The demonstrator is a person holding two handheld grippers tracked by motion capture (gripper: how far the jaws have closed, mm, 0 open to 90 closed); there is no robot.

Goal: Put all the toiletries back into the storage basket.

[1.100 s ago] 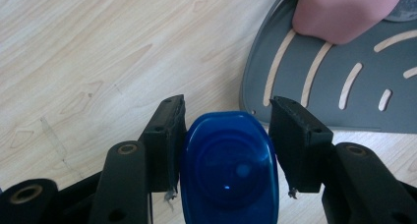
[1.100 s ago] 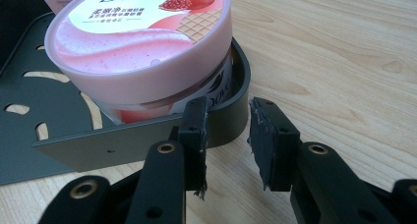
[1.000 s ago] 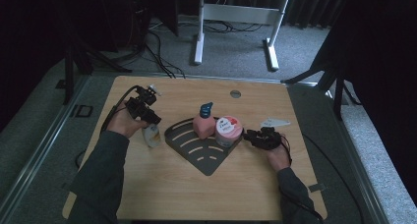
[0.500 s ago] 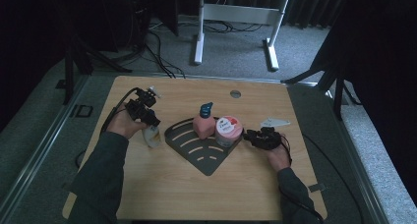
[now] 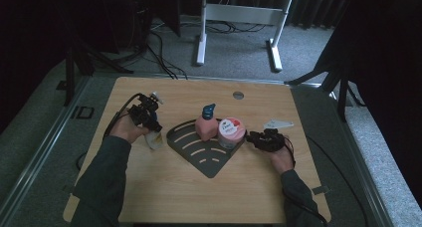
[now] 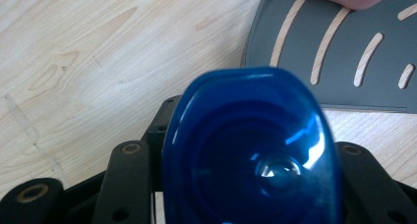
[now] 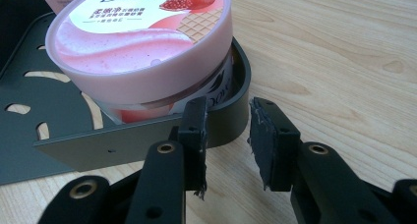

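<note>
Little has moved since the earlier frames — the left gripper (image 5: 147, 118) has only nudged along the desk (image 5: 164, 187) with its bottle (image 5: 154, 139), and the right gripper (image 5: 255, 137) has kept still. In the left gripper view the bottle's blue cap (image 6: 251, 150) sits between the jaws, which grip the bottle from both sides; the dark slotted tray (image 6: 344, 52) lies just ahead of them. The right jaws stand apart with nothing between them, close to the tray's rim (image 7: 236, 94), right in front of the pink Dove tub (image 7: 140, 42). A pink pump bottle (image 5: 204, 125) stands beside that tub. My guess is the held bottle goes onto the tray next — no placing has begun.
</note>
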